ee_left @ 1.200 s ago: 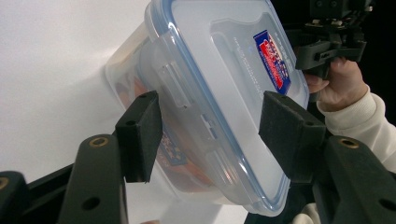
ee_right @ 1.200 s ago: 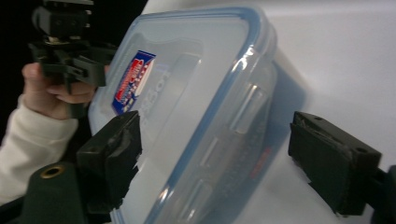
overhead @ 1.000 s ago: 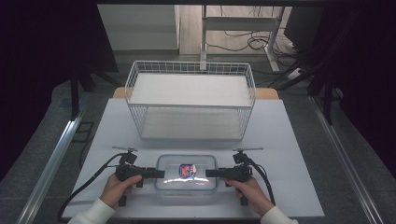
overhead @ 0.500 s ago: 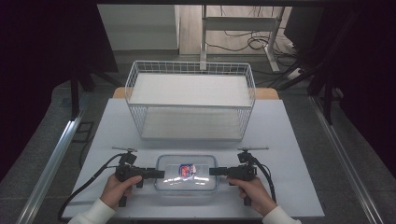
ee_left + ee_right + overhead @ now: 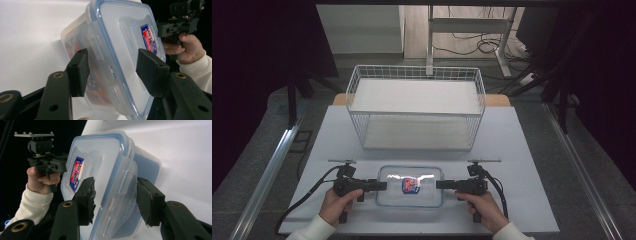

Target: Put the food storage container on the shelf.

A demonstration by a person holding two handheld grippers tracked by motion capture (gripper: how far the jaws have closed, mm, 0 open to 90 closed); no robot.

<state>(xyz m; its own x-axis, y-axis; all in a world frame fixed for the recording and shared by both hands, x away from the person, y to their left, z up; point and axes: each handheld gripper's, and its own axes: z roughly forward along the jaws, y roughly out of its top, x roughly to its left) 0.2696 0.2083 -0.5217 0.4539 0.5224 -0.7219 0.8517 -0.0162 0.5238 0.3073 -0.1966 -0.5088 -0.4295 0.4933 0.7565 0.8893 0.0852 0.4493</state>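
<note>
Both grippers face a clear lidded container (image 5: pixel 411 186) at the near edge of the white table (image 5: pixel 522 150). Left gripper (image 5: pixel 112 70) stands spread around the container's left latch; right gripper (image 5: pixel 115 197) stands spread around the right latch. Behind stands a white wire basket (image 5: pixel 417 107).

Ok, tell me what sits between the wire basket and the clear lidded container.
Nothing: in the high view a bare strip of white table separates the wire basket from the clear lidded container.
</note>
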